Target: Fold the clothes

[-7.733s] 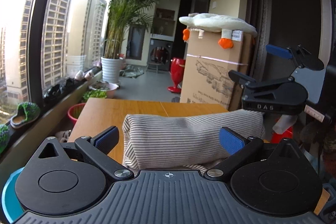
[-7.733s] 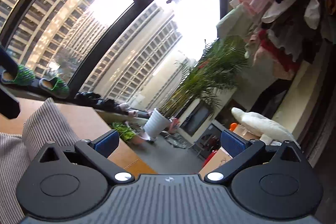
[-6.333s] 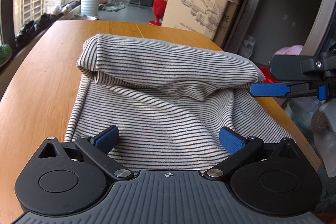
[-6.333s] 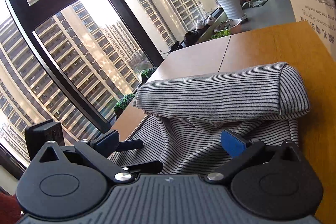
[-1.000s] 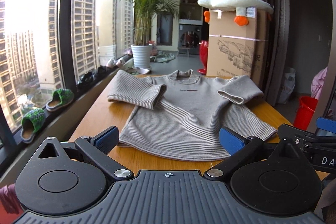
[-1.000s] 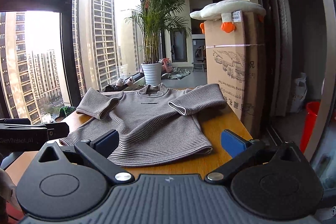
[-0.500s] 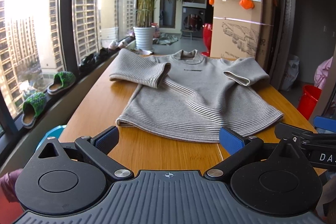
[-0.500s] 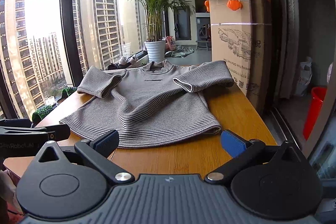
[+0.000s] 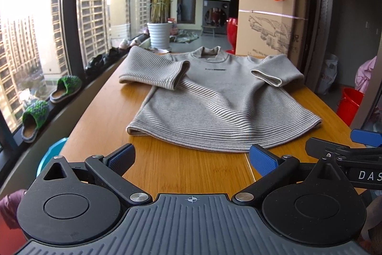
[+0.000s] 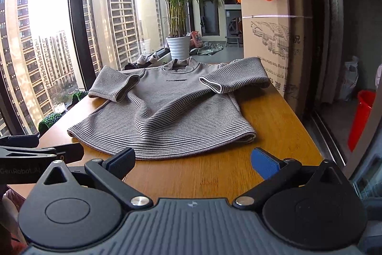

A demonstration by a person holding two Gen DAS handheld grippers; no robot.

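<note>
We now hold both claws back from the shirt (image 9: 214, 106), which lay bunched under them seconds ago. It lies flat on the tabletop (image 9: 100, 116) ahead, sleeves tucked in. Left claw (image 9: 192, 160) and right claw (image 10: 193, 160) gape apart, empty. Folding can restart.

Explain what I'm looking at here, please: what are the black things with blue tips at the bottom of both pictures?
Those are two handheld grippers; a person holds one in each hand. Each carries a camera looking forward along its fingers. One picture comes from the left gripper, the other from the right gripper. Both stand open and hold nothing. Ahead, on the wooden table, a striped sweater lies spread out, both sleeves folded inward, waiting to be folded. Beyond stand a potted palm and a cardboard box.
</note>
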